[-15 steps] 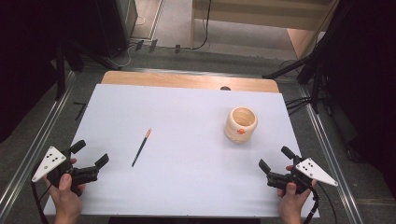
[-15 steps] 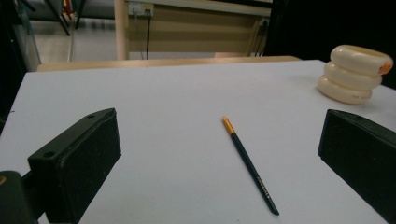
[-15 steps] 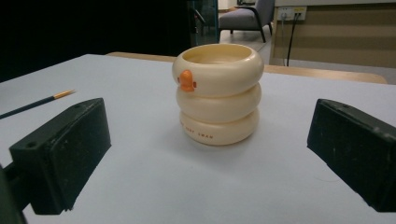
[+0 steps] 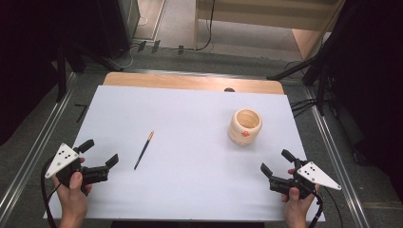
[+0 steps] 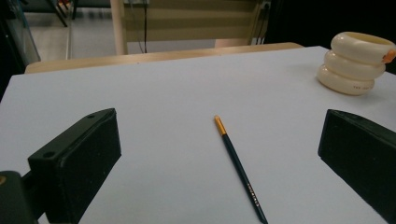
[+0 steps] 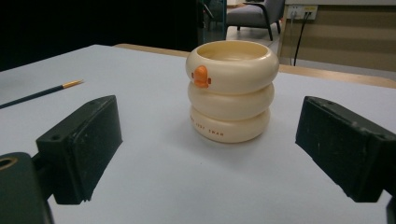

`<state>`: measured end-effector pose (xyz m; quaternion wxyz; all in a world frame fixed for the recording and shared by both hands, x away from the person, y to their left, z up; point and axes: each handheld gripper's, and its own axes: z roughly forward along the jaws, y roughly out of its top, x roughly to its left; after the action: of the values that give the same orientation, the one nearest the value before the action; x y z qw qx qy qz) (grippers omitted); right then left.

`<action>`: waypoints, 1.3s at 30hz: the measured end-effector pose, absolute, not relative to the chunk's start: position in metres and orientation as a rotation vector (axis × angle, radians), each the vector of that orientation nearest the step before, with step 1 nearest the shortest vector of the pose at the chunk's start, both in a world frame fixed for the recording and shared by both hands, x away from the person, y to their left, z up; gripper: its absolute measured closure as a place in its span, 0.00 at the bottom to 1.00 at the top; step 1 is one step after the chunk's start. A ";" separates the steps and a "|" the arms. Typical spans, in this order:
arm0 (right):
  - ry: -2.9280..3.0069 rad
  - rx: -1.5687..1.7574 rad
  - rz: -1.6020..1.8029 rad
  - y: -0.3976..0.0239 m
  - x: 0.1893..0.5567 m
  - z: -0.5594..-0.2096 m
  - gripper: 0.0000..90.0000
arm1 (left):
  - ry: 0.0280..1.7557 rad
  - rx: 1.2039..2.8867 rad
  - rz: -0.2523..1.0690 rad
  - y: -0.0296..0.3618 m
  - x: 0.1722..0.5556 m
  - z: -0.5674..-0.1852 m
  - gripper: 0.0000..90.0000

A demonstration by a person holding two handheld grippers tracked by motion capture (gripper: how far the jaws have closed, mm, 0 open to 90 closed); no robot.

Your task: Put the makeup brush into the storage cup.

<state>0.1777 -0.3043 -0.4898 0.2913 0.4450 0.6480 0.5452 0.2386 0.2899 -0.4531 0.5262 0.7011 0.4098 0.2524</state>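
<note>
A dark pencil with a gold end lies on the white table sheet, left of centre; in the left gripper view the pencil lies ahead between the jaws, untouched. A cream ringed cup with an orange knob stands upright at the right; in the right gripper view the cup stands ahead of the jaws. My left gripper rests open near the front left corner. My right gripper is open near the front right, below the cup. Both are empty.
A wooden strip borders the sheet's far edge. Metal rails run along both sides of the table. Cables and dark stands sit on the floor beyond.
</note>
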 end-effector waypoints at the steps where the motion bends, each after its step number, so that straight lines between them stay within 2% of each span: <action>1: 1.729 1.186 1.451 -0.304 0.178 -0.490 0.08 | 0.987 1.680 0.599 0.289 0.240 -0.453 0.00; 26: 1.773 1.170 1.426 -0.300 0.180 -0.492 0.13 | 0.941 1.925 0.562 0.242 0.278 -0.417 0.00; 39: 1.785 1.168 1.419 -0.297 0.181 -0.493 0.14 | 0.917 2.028 0.561 0.221 0.295 -0.411 0.00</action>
<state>0.1813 -0.2966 -0.4929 0.2857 0.4369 0.6676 0.5308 0.2952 0.2206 -0.4113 0.4105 0.8057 0.3642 0.2230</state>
